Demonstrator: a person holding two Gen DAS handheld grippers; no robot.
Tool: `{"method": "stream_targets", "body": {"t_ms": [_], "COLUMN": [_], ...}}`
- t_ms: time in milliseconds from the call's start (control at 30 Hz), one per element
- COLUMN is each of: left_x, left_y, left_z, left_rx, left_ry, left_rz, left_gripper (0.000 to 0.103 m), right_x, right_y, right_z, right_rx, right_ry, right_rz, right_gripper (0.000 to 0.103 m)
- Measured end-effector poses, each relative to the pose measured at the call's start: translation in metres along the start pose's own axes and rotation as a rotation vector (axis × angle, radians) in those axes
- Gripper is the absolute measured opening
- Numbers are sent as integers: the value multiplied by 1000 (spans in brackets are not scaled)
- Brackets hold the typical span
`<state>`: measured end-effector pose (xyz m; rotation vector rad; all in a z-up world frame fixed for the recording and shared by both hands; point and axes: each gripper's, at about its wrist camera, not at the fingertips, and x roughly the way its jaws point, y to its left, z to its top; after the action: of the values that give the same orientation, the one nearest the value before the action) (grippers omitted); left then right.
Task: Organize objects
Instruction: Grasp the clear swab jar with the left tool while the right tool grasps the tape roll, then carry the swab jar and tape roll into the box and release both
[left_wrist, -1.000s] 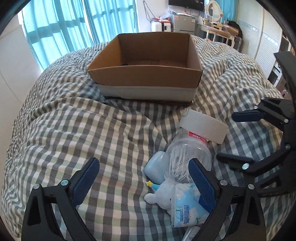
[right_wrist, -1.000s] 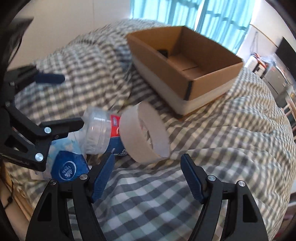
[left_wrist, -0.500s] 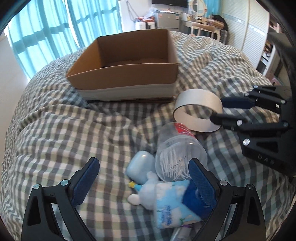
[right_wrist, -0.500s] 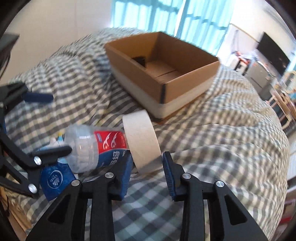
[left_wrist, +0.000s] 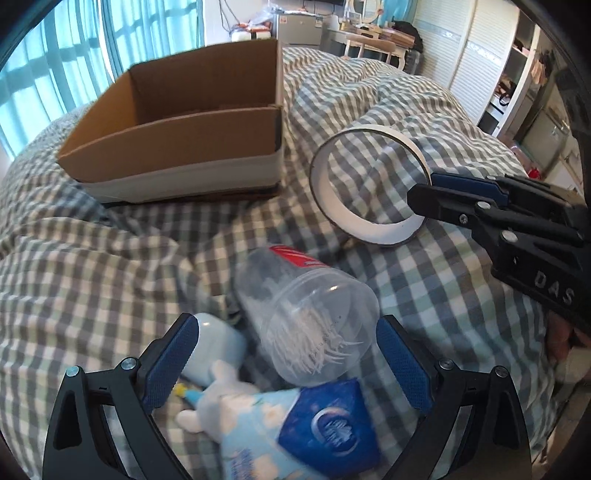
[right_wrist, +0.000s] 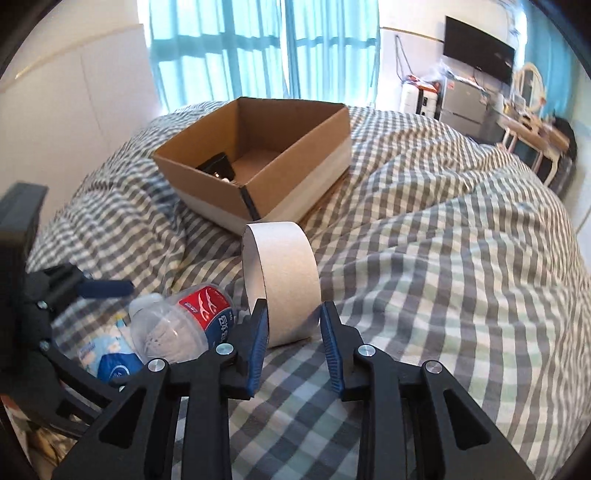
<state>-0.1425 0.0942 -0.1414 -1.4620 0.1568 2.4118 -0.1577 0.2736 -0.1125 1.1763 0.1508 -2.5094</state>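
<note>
I am counting one open brown cardboard box with a white lower band (left_wrist: 177, 147) (right_wrist: 266, 166) sitting toward the far edge of the grey-and-white checked bedspread (left_wrist: 110, 266) (right_wrist: 443, 258). I am seeing one small black object (right_wrist: 218, 170) lying inside it, too dark to identify. I am counting one wide white tape roll (left_wrist: 369, 184) (right_wrist: 284, 284), one clear plastic bottle with a red label (left_wrist: 306, 314) (right_wrist: 184, 321), one blue-and-white tissue packet (left_wrist: 295, 432) (right_wrist: 107, 358), one small white plush toy (left_wrist: 218, 395) and one pale blue rounded container (left_wrist: 218, 347). I am working two black grippers with blue pads, one left (left_wrist: 284, 365) and one right (right_wrist: 291, 343) (left_wrist: 428, 192).
</note>
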Motion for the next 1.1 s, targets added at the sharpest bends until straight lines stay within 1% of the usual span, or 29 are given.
{"method": "stream_targets", "body": {"t_ms": [33,167,333,367,400,433,633,733,800,967,1000,1033,1100], "left_x": [3,16,29,30,30,30,24,7,-7,-43,-49,-55,-67], "left_y": [-2,-7,2,5,7,8,9,14,16,29,32,34,39], "left_z": [3,8,9,7,7,6,1,-7,-9,-11,-9,-6,1], "left_rx": [0,12,-51,-63,-67,-73,-80,-85,-90,-83,-87,-93,-104], "left_ry": [6,25,61,64,64,67,50,24,-7,-91,-104,-120,-162], "left_rz": [-10,19,20,11,-3,-16,-15,-15,-18,-35,-34,-30,-17], "left_gripper": [99,99,99,93,82,76,72,70,69,66,66,66,65], "right_x": [0,0,1,0,0,-1,-2,-8,-15,-34,-37,-41,-49], "right_y": [0,-1,-3,-2,-2,-2,4,8,11,22,25,29,37], "right_z": [0,-1,-1,-1,-1,-2,-4,-2,1,8,9,11,14], "right_rx": [2,5,8,7,5,4,-22,-26,-28,-31,-41,-50,-65], "right_ry": [0,2,4,2,-1,-2,-6,-21,-41,-77,-83,-90,-104], "right_rz": [1,-1,-6,-9,-14,-16,-51,-75,-90,-87,-96,-101,-99], "right_gripper": [28,28,28,28,28,28,27,27,27,25,16,10,8]}}
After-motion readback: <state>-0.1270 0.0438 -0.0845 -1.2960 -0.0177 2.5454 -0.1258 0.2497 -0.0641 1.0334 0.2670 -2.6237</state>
